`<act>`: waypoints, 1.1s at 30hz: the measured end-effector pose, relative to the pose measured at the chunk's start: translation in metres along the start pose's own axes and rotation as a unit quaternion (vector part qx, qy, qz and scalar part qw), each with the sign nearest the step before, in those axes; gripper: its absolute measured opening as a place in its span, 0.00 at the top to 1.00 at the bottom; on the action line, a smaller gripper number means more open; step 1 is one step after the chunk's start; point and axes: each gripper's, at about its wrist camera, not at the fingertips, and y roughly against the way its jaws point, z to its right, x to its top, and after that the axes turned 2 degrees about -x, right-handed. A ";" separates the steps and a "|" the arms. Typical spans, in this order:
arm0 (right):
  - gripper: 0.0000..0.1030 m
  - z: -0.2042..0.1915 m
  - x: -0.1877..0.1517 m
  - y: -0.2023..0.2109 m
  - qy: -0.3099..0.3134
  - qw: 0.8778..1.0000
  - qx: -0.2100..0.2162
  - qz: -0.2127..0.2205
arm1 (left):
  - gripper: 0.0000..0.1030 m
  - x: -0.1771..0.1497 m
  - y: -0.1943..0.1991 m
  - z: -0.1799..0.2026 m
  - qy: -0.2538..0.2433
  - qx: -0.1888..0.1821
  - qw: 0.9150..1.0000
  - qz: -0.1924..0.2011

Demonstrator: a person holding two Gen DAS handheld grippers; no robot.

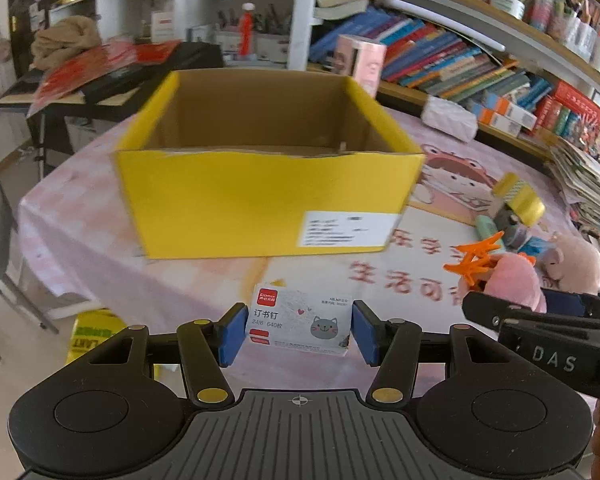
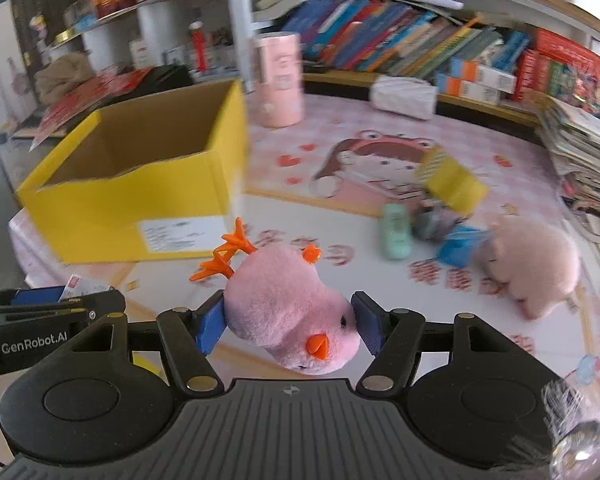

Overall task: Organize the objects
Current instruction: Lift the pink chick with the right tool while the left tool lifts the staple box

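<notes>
**Staple box and plush chick both held, yellow carton ahead**

Staple box (image 1: 298,326), white with a grey cat face and a red brand tab, sits crosswise between our left gripper (image 1: 298,330) pads, blue faces pressed to both short ends. It is held above the near edge of the pink cartoon tablecloth (image 1: 204,280). Our right gripper (image 2: 288,326) pinches a pink plush chick (image 2: 290,320), head toward the camera, orange beak down, orange feet pointing away toward the carton.

Yellow cardboard carton (image 1: 260,196) stands open-topped on the cloth, just beyond both loads, white label on its near wall. What we see of its brown inside shows nothing in it.

To the right on the cloth we note a loose cluster: yellow tape rolls (image 2: 454,182), a mint-green tube (image 2: 396,232), a blue item (image 2: 460,246), blurred, and a second pink plush (image 2: 534,264). A pink cylinder (image 2: 280,80) stands behind the carton; bookshelves (image 2: 420,48) line the back.
</notes>
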 end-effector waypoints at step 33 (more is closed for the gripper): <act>0.38 -0.098 -0.030 0.033 -0.009 1.000 -0.003 0.011 | 0.47 -0.015 0.055 -0.067 -0.037 -0.028 0.998 0.051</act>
